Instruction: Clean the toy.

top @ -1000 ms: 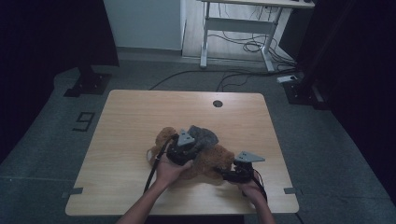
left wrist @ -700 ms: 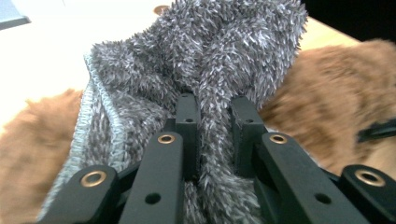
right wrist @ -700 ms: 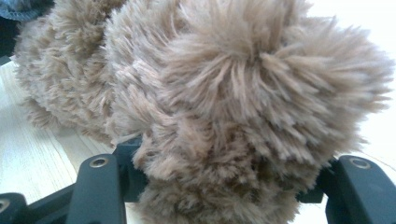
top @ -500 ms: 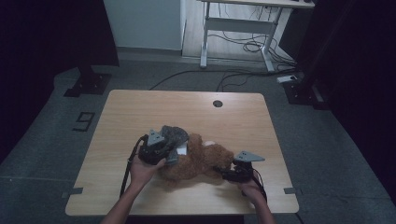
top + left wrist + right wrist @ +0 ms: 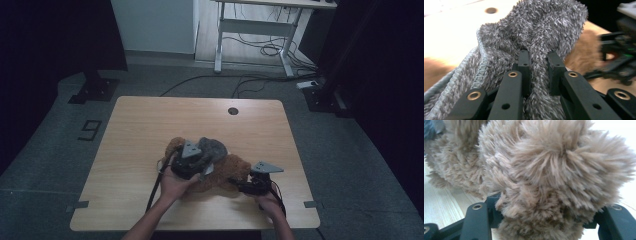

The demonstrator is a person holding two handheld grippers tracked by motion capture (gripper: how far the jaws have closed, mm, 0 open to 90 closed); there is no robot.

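Dim room, lit tabletop — blurred close-up edges.

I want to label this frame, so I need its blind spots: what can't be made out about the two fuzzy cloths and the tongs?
- Grey cloth: left gripper view cuts off its lower part; full shape unknown.
- Brown fluffy thing: right gripper view is too close; what it is stays unclear.
- Right tongs: fur covers the tips in the right gripper view; grip unclear.
- High view: left tongs cover where grey meets brown.
- Table: surface under the fabrics hidden.

A white desk frame [image 5: 255,27] is standing at the upper middle of the frame, cables [image 5: 260,50] lying beneath it. A power strip [image 5: 307,84] is sitting right of centre, a dark stand base [image 5: 92,90] at upper left.
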